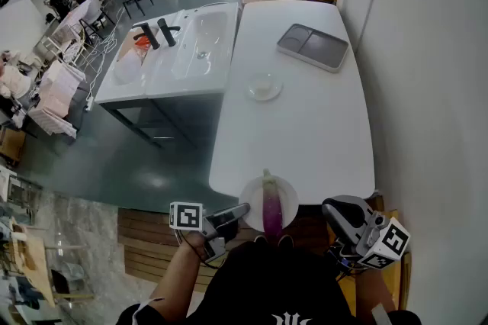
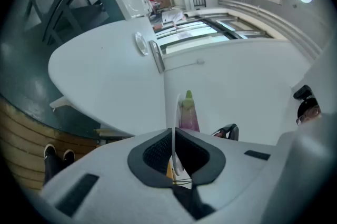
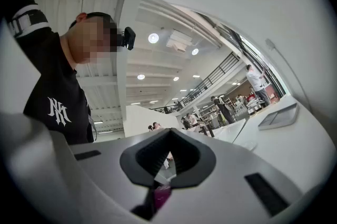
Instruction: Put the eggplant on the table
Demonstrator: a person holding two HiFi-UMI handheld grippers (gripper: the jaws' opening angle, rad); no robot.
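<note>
Eggplant (image 1: 272,210) lies on a white plate (image 1: 250,201) at the table's (image 1: 305,125) near edge in the head view, its long axis pointing away from the person. The left gripper (image 1: 239,212) meets the plate's left rim; the right gripper (image 1: 335,210) hangs apart, off to the right. In the left gripper view, jaws pinch that rim edge-on, with the eggplant just beyond. In the right gripper view, jaws are pressed together, empty and aimed upward; the free right side probably has to turn leftward and spread.

Left gripper (image 1: 238,210) low before the torso, forearm (image 1: 177,268) bare, jaws clamped on plate (image 1: 290,197) rim. Right gripper (image 1: 333,209) alongside, angled upward, jaws together, empty.
</note>
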